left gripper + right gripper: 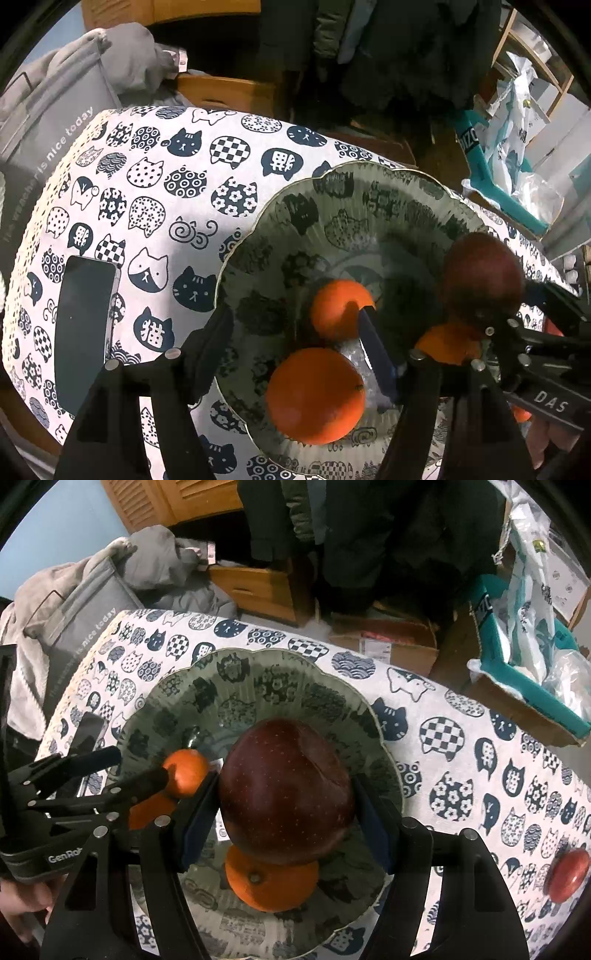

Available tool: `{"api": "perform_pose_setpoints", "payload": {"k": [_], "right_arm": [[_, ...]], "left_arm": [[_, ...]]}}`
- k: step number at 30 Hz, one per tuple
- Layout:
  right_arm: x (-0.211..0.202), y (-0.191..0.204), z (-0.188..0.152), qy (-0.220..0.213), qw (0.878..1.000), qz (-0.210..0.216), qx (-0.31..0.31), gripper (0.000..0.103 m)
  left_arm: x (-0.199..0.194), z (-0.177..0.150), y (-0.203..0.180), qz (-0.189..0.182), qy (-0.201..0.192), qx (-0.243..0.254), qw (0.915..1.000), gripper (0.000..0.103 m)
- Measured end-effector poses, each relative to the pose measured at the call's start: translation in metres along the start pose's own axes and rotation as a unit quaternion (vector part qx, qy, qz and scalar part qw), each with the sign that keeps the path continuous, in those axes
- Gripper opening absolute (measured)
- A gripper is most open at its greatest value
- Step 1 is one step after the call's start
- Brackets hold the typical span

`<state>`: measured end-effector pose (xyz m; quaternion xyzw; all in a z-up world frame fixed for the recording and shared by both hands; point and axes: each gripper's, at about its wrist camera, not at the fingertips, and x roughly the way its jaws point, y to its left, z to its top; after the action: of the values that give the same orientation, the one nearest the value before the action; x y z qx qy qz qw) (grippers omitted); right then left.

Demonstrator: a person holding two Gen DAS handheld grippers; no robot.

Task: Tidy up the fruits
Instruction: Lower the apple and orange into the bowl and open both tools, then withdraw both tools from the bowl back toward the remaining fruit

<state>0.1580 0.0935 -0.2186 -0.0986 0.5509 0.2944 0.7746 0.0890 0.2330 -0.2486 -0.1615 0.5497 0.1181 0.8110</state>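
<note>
The right gripper [284, 794] is clamping a big dark red apple [286, 794], one blue pad on each side, and holding it over the middle of the bowl [258, 664]. It's sitting above the oranges rather than resting in the bowl, as far as I can tell. Directly under it there's an orange [271, 884], and another small orange [184, 777] is off to its left, near the left gripper's tips.

The left gripper [295, 339] is spread wide and holding nothing. It's hovering low over the bowl's near side with two oranges showing between its fingers. From that side the apple [480, 277] is hanging at the right edge of the bowl area, with a third orange [448, 343] partly hidden below it.

My guess at the step: putting the apple in the bowl with the rest. To do it well, I'd be easing it down beside the orange instead of on top of it, since round on round is going to roll. Let it touch the bowl floor before opening the fingers, and get the left gripper clear first because things are crowded in there.

There's also a red fruit [567, 875] waiting out on the cat-print cloth [480, 775], well apart from the bowl. A phone [85, 328] is lying on the cloth too.
</note>
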Motion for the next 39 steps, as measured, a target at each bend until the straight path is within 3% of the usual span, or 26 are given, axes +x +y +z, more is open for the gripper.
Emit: {"api": "perform_pose_setpoints", "payload": {"k": [10,18,23,29,39], "right_arm": [[0.012,0.004,-0.001,0.020,1.000,0.001,-0.002,0.072],[-0.010,0.006,0.005,-0.012,1.000,0.002,-0.002,0.079],[-0.032,0.002,0.008,-0.037,0.999,-0.001,0.007,0.079],[-0.069,0.000,0.005,-0.074,0.996,-0.043,-0.006,0.079],[-0.135,-0.015,-0.007,-0.121,0.990,-0.071,0.002,0.079]], "left_arm": [[-0.011,-0.002,0.005,0.019,-0.010,-0.004,0.9998,0.071],[-0.023,-0.003,0.008,0.014,-0.019,-0.014,0.9996,0.071],[-0.039,-0.004,0.003,0.006,-0.034,-0.012,0.9993,0.071],[-0.059,-0.002,-0.006,-0.007,-0.055,-0.008,0.9984,0.071],[-0.103,-0.007,-0.027,-0.034,-0.098,0.011,0.9945,0.075]]}}
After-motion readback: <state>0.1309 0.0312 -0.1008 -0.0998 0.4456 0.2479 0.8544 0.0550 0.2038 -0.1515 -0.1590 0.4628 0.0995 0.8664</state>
